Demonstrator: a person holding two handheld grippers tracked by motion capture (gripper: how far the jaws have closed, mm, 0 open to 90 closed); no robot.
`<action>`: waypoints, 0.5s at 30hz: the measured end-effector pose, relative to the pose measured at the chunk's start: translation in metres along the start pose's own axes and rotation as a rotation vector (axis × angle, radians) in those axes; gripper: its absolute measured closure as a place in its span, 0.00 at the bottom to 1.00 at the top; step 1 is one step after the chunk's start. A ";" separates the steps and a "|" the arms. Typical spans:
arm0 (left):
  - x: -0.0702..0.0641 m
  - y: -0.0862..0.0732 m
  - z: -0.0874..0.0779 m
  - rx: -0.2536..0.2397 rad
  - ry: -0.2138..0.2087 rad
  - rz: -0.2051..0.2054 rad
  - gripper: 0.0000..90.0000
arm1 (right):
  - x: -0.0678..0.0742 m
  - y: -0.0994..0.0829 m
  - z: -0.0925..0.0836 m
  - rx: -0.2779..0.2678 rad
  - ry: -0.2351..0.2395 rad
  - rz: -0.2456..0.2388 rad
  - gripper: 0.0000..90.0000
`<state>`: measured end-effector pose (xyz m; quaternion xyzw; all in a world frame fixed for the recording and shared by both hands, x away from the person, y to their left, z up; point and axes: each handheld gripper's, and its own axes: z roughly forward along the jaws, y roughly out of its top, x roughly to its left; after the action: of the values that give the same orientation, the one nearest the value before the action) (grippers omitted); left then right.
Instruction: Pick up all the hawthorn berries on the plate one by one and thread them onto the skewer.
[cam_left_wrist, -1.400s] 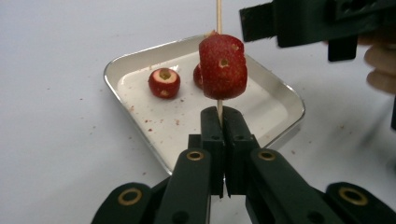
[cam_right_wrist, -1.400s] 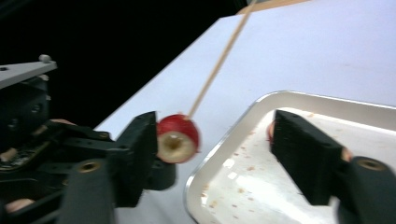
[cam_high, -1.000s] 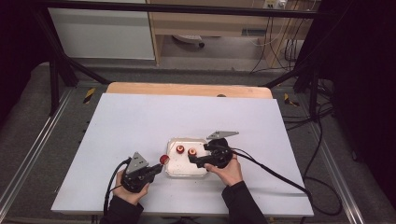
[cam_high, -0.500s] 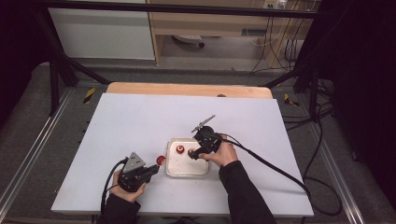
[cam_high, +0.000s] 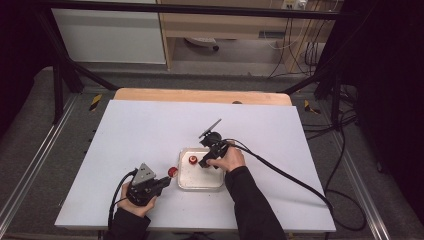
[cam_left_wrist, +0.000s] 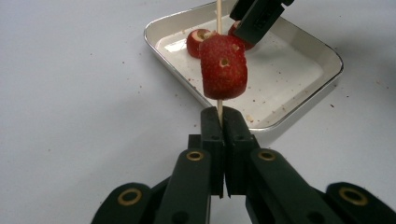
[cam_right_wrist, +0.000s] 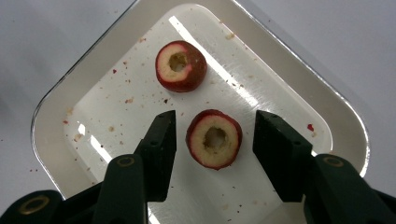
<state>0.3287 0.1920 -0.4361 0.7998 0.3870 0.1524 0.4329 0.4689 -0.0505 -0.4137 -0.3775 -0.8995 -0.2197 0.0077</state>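
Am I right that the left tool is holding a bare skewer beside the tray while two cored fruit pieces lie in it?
Not quite: the skewer already carries one red fruit piece, as the left gripper view shows. The left tool does hold it beside the tray.

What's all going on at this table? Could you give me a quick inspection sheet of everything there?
Surface: white table top, lightly speckled with red crumbs around the tray.
Job's things: metal tray holding two cored red fruit pieces, far one, near one; a third piece threaded on a wooden skewer.
Clutter: crumbs inside the tray; nothing else seen.
Grippers: left gripper shut on the skewer; right gripper open, its jaws just closing in around the near piece, not yet touching it.
Cables: black cable trailing from the right gripper across the table.
Surroundings: dark frame rails, wooden shelving and floor wiring behind.
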 end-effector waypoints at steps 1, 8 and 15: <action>0.000 0.000 0.000 0.000 0.000 0.001 0.98 | -0.001 0.000 0.001 0.010 0.001 0.006 0.57; -0.001 0.000 0.000 0.001 0.001 0.003 0.98 | -0.004 0.002 0.004 0.019 0.021 0.064 0.65; -0.001 0.000 0.000 -0.001 0.005 0.004 0.98 | -0.005 0.002 0.003 0.014 0.025 0.083 0.67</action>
<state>0.3283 0.1917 -0.4356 0.8001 0.3862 0.1553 0.4320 0.4742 -0.0515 -0.4165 -0.4115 -0.8845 -0.2176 0.0305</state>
